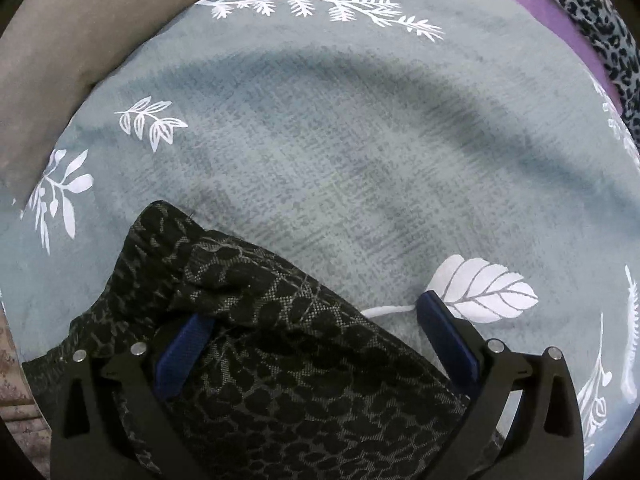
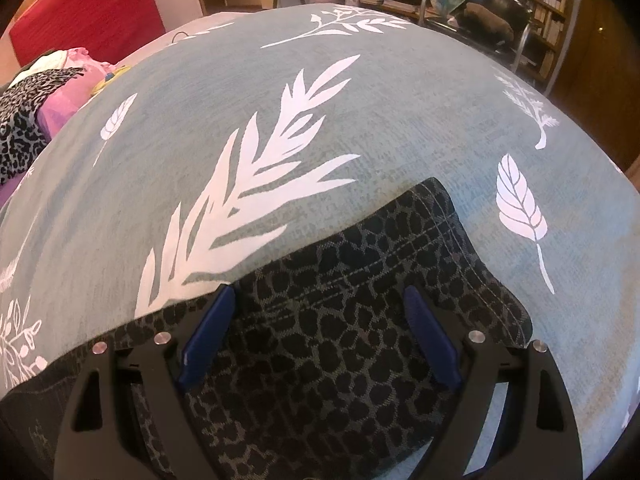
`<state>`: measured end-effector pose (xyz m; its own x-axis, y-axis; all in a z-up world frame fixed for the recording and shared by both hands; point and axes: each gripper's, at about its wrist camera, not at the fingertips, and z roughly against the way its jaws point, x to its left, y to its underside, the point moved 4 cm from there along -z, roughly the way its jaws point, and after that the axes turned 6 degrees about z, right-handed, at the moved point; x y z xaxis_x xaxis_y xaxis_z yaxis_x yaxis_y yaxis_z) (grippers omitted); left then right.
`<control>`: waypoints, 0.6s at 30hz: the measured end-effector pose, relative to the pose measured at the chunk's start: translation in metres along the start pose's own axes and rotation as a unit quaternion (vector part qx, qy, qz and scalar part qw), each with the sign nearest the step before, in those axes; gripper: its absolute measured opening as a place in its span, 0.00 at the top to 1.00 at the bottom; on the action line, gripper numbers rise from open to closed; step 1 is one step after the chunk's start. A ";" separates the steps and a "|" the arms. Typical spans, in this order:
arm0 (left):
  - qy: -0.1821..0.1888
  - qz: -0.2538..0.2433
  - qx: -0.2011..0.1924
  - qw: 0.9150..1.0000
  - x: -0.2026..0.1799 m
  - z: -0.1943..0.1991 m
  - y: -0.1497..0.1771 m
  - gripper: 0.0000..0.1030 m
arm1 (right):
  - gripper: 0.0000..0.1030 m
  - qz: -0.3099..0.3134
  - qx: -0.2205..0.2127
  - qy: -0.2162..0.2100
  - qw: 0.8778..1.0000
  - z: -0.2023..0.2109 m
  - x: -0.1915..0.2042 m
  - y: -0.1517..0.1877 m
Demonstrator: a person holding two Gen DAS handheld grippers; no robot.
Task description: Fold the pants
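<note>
Left wrist view: left hand-held gripper (image 1: 316,320) spread wide, pointing steeply down — black leopard-print pants (image 1: 280,360) bunched between its blue pads (image 1: 448,336), fabric draped over the left pad, right pad clear of it. Pants lie on a grey-green cover (image 1: 360,140) with white leaf print. Right wrist view: right hand-held gripper (image 2: 320,320) spread over a stitched pants edge (image 2: 360,280) — pads not pressing.
</note>
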<state>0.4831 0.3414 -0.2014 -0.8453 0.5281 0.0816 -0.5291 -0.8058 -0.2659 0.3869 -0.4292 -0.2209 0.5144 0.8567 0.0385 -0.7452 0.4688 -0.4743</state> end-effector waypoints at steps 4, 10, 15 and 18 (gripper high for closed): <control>0.020 -0.018 -0.012 1.000 0.013 0.014 0.010 0.27 | 0.15 -0.006 0.005 -0.014 1.000 0.003 -0.007 0.000; 0.090 -0.034 -0.001 0.995 0.055 0.035 0.023 0.74 | 0.16 -0.016 0.010 -0.020 1.000 0.006 -0.011 0.000; 0.147 -0.037 0.016 0.988 0.085 0.052 0.039 0.86 | 0.16 -0.046 0.018 -0.043 0.998 0.012 -0.022 0.000; 0.162 -0.048 0.017 0.985 0.094 0.059 0.053 0.88 | 0.16 -0.075 0.027 -0.070 0.994 0.015 -0.032 -0.002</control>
<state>0.3712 0.3320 -0.1509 -0.7261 0.6553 -0.2082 -0.6119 -0.7539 -0.2392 0.3654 -0.4545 -0.2078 0.5599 0.7961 0.2295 -0.6883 0.6011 -0.4061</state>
